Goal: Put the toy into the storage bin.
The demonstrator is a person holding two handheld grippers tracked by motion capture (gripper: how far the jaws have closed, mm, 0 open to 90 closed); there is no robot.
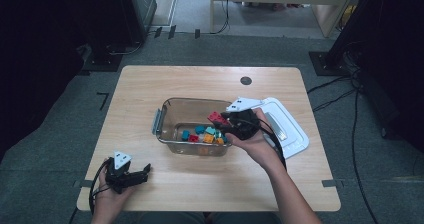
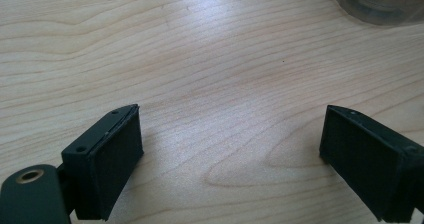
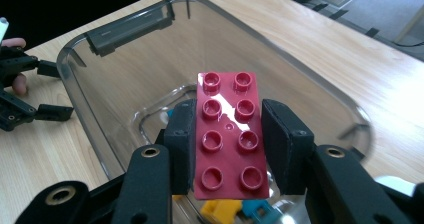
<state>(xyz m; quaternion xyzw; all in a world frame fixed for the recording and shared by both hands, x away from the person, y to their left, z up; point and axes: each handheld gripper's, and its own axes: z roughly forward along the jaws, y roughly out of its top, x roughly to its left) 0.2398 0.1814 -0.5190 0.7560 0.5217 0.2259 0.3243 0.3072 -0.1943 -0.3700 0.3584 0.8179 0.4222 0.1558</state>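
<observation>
A clear plastic bin [image 1: 170, 109] stands mid-table with several coloured bricks [image 1: 205, 135] on its floor. My right gripper [image 1: 225, 120] hovers over the bin's right side, shut on a red two-by-four brick [image 1: 216, 117]. In the right gripper view the red brick [image 3: 228, 134] lies studs-up between the pads [image 3: 181, 141], above the bin [image 3: 125, 26]. My left gripper [image 1: 145, 172] rests near the table's front left corner. Its jaws stand wide apart over bare wood in the left gripper view, gripper [image 2: 231, 149] holding nothing.
A white lid [image 1: 287, 126] lies on the table right of the bin. A small dark round grommet [image 1: 245, 80] sits in the far tabletop. A corner of the bin [image 2: 380, 4] shows at the top right of the left gripper view. Cables run over the floor at the right.
</observation>
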